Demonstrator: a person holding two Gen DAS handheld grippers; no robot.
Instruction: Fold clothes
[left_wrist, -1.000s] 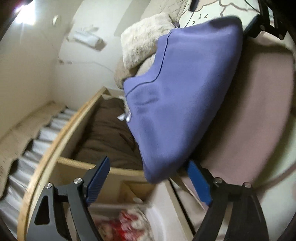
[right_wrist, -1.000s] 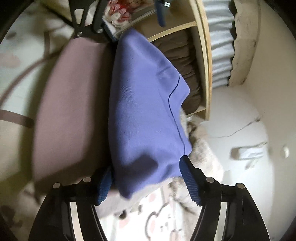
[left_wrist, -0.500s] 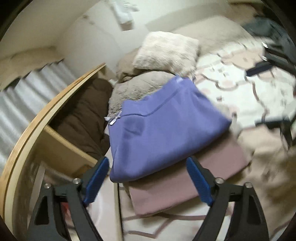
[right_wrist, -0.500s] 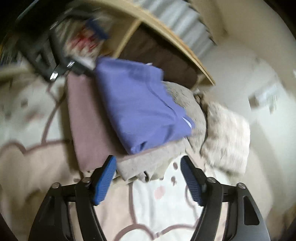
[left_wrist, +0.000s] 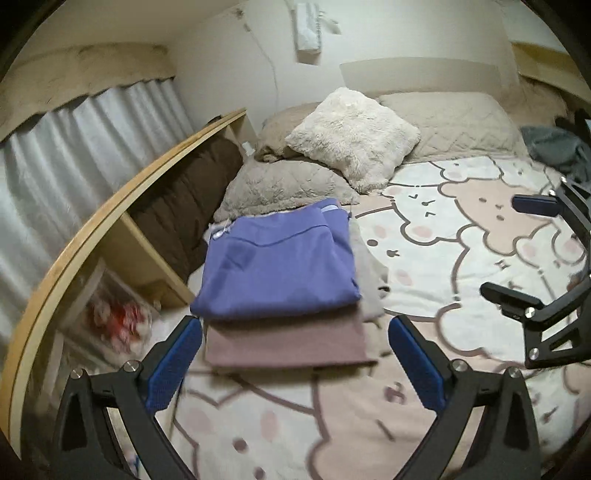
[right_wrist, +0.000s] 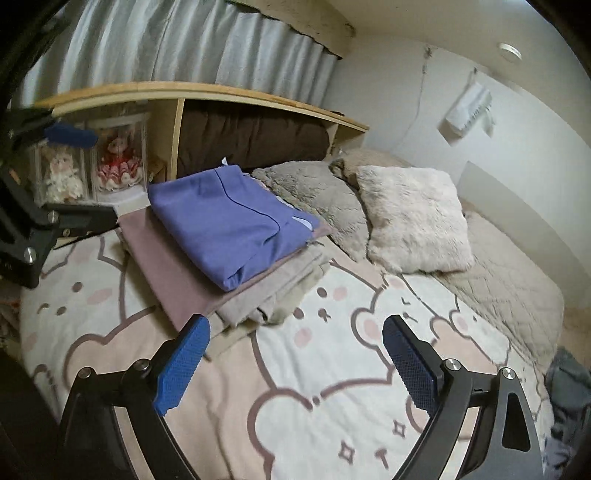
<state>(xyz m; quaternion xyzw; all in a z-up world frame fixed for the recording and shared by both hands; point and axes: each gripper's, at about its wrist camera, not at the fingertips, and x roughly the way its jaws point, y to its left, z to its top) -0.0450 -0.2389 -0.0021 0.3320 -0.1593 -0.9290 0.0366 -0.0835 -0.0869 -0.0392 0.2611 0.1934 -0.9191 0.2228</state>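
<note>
Change: both grippers have let go of the purple garment and drawn back from it since a second ago; it now lies folded on the stack.
Bed: bear-print blanket covers the mattress, running to the quilted beige bedding at the wall.
Shelf: wooden shelf unit lines the bed's edge, a brown duvet stuffed in one compartment, dolls in clear cases in the next.
Pillows: fluffy cream pillow leans on a quilted beige pillow just behind the stack.
Stack: folded purple garment rests on top of a mauve folded garment, with a beige folded piece under both, beside the shelf.
Left gripper: left gripper hovers just short of the stack, blue pads spread wide, nothing between them.
Right gripper: right gripper hangs over the blanket, apart from the stack, pads wide apart and empty.
</note>
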